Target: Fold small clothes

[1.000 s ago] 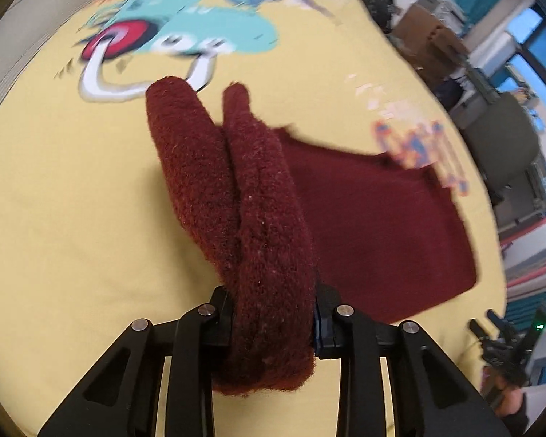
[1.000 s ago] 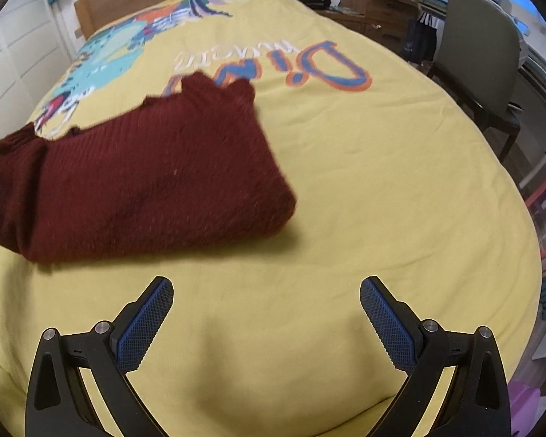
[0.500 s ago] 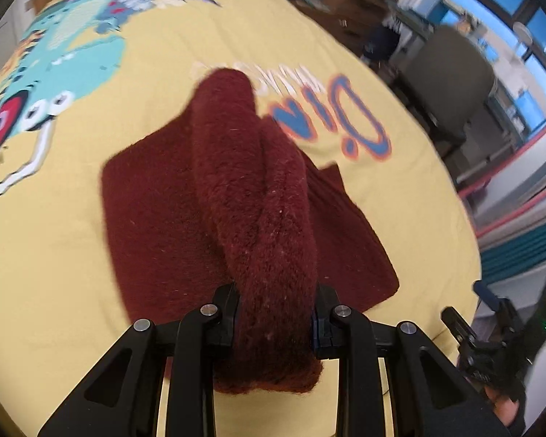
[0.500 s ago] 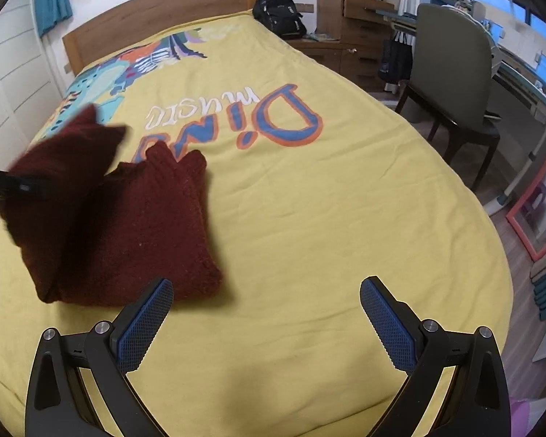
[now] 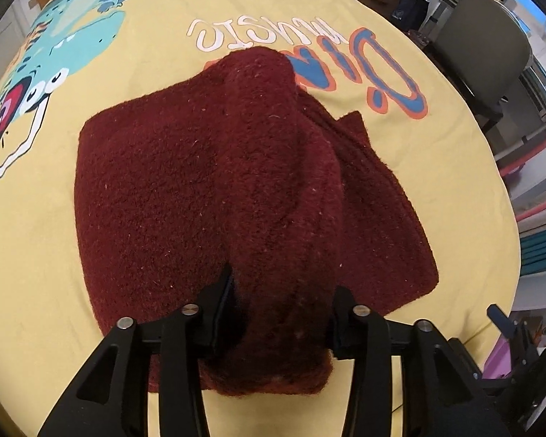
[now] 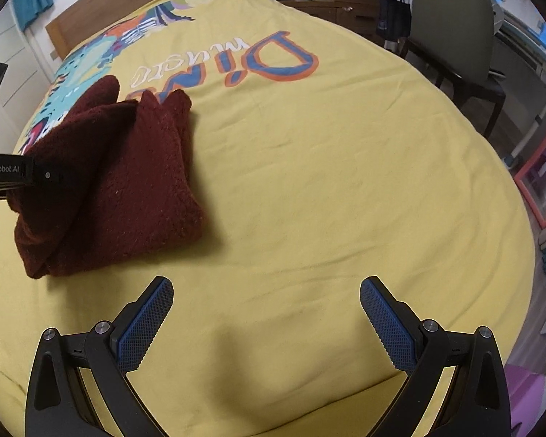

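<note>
A dark red knitted garment (image 5: 207,189) lies partly folded on a yellow bedspread (image 6: 327,189) printed with a cartoon dinosaur and the word "Dino". Taking that printed word as the landmark, the garment sits just below and to the left of the lettering, its far corner overlapping the first letters.

The left gripper (image 5: 280,313) is clamped on a thick bunched edge of the garment, its jaws pressed into the wool on both sides. The held layer is draped over the flat layer beneath, forming a raised ridge that runs from the gripper toward the lettering.

The right gripper (image 6: 265,313) hangs over bare bedspread, well below the lettering and apart from the garment, its blue-padded jaws wide apart and holding nothing.

The step in hand looks like laying the carried half down onto the lower half. To do it well, the held edge should probably be lowered until it lines up with the bottom layer's edge nearest the gripper, then let go only once the wool rests flat. The ridge is likely to stay humped, so the free right gripper could press or smooth it toward the lettering afterwards
</note>
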The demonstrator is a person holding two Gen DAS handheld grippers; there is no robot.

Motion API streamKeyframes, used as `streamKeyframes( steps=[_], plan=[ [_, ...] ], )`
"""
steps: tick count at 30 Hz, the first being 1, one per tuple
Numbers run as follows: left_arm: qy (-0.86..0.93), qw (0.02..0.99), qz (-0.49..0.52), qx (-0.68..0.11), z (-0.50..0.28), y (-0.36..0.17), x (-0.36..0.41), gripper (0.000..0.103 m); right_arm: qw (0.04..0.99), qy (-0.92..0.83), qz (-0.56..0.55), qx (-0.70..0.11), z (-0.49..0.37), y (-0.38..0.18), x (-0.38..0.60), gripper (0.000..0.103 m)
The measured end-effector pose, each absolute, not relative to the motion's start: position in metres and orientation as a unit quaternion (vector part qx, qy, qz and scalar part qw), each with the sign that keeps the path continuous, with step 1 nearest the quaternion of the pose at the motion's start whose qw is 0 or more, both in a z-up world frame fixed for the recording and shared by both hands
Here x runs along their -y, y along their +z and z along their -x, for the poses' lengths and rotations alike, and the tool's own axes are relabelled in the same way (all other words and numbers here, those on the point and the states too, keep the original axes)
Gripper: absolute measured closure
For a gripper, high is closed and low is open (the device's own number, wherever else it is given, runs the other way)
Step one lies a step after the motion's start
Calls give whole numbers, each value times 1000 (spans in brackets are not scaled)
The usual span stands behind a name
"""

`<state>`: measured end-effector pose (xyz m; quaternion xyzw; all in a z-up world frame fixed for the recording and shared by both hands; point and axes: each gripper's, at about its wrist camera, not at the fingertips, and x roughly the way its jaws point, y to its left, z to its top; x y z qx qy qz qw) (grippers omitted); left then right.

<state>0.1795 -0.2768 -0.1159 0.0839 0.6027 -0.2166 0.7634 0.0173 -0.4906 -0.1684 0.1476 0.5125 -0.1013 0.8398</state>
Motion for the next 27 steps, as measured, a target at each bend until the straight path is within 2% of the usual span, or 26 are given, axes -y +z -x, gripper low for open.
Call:
streamKeyframes(
  steps=[3,5,6,7,20,27],
  plan=[
    [-210,764,-83,-604,-176,-109,275,47,840,-101,-150,-511,-16,-168,491,1],
    [-213,766,-84,-601,-173,-102,275,26,841,-101,-152,-510,-16,-166,491,1],
    [-219,766,-77,-600,-173,-99,274,9,841,-101,-152,-509,-16,-165,492,1],
    [-225,766,-70,-598,-171,-94,272,3,842,-101,-152,-508,-16,-164,492,1],
    [-236,792,-24,-562,-174,-32,225,2,851,-101,-143,-494,-17,-144,483,1],
    [-195,801,-30,-565,-184,-38,172,1,860,-69,-133,-487,-46,-114,467,1]
  ],
)
